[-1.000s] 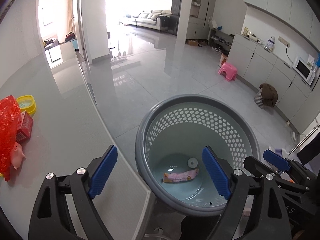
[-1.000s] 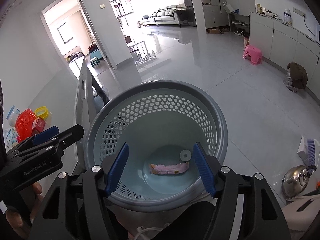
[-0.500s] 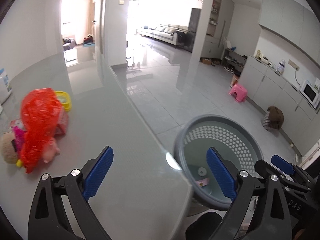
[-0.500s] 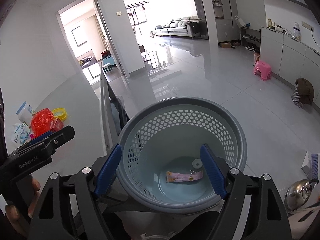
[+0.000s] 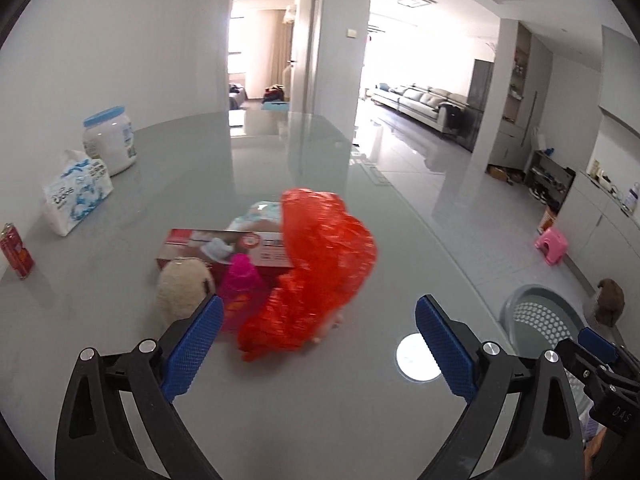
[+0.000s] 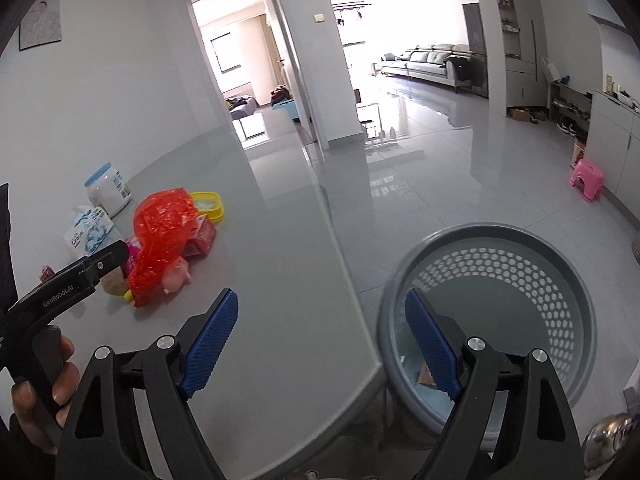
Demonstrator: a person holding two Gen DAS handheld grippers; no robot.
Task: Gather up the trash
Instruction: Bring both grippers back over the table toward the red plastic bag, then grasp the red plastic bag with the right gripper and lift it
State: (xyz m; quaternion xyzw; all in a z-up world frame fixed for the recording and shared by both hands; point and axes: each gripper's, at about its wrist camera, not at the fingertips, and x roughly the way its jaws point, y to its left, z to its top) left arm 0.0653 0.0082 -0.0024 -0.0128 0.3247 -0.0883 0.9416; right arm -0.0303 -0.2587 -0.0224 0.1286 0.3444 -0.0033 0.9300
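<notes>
While both grippers were held wide and empty, the crumpled red plastic bag was found just ahead of the left gripper, nearer than the right gripper.

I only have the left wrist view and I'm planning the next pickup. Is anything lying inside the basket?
Observer: Yes. The right wrist view shows a scrap of wrapper on the bottom of the basket, partly hidden by a gripper finger.
Operator: What sits behind the red plastic bag?
Observer: A yellow dish, just behind the red plastic bag.
Operator: And the right gripper?
Observer: The right gripper is open and holds nothing. It straddles the edge of the table beside the basket.
</notes>
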